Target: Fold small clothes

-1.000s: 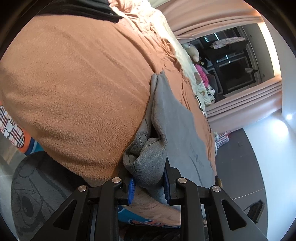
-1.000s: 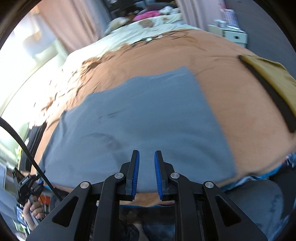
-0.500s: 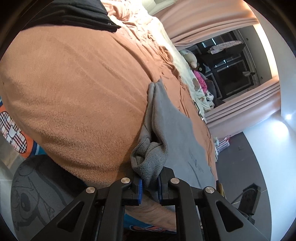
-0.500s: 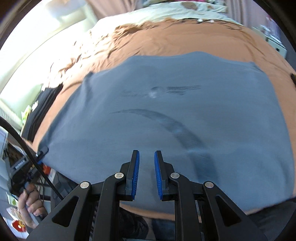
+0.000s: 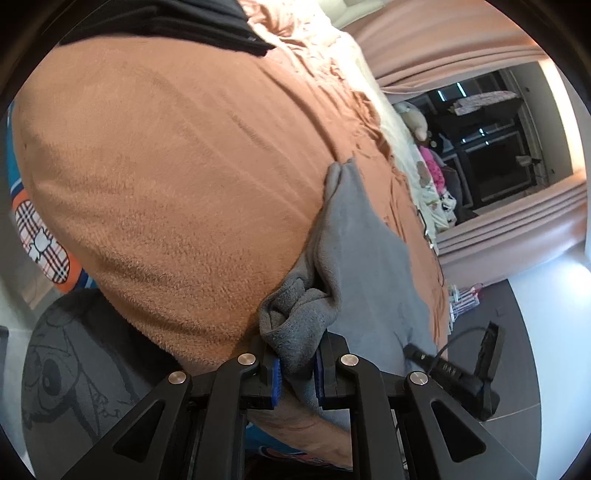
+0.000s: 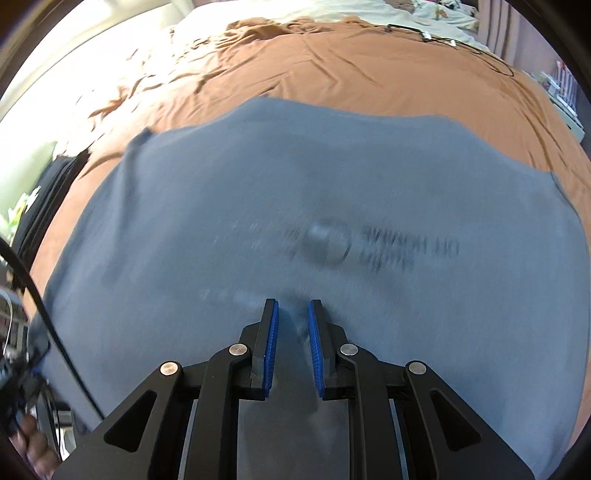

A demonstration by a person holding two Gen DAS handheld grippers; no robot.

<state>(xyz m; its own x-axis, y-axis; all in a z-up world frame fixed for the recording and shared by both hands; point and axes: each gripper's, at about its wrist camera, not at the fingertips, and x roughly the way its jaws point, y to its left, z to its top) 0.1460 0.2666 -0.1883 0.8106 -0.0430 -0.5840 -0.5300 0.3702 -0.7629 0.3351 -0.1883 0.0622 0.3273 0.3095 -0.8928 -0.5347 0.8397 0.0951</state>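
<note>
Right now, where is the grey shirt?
The grey shirt lies spread on the brown blanket; in the left wrist view, the left tool pinches its bunched near corner.

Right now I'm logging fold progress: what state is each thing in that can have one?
Grey garment: spread flat on the blanket, not yet folded, one edge bunched.
Left gripper: shut on the bunched edge.
Right gripper: open, over the garment, gripping nothing.
Orange blanket: spread over the bed, wrinkled at the far side.
Black clothes: lying folded at the blanket's edge.
</note>
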